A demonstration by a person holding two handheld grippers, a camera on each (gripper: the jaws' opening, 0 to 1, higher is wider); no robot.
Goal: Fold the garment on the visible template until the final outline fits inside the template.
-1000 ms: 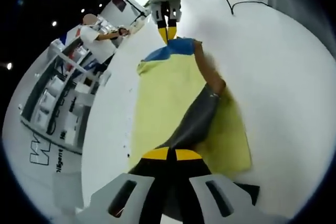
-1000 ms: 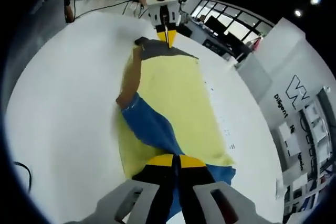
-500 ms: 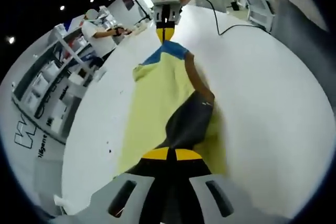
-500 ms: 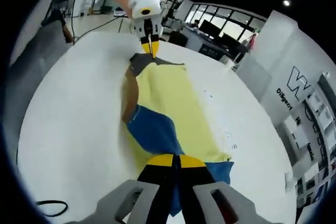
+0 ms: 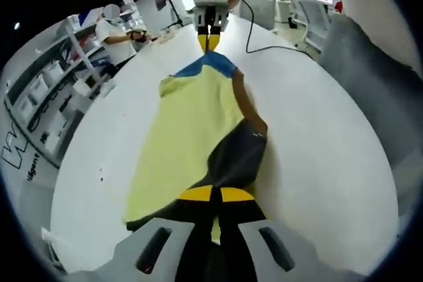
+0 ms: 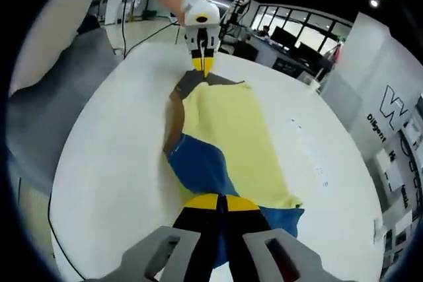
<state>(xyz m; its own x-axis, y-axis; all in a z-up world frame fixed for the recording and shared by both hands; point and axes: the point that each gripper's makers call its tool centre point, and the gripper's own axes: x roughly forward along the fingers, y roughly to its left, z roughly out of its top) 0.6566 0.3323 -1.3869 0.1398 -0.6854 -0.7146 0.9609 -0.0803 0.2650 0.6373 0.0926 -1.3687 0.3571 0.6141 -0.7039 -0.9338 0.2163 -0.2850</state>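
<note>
Left gripper view shows left gripper (image 5: pixel 211 194) and right gripper (image 5: pixel 210 39) each clamping the garment (image 5: pixel 188 133), judged mid-fold, template unseen.

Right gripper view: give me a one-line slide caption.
Both tools pinch opposite ends of the yellow garment over the white table: right tool near, left tool far.

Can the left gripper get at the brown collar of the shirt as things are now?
Probably not at once. The left gripper is shut on the grey sleeve and the right gripper on the blue sleeve. The brown collar lies bare on the shirt, so the way is free after letting go.
</note>
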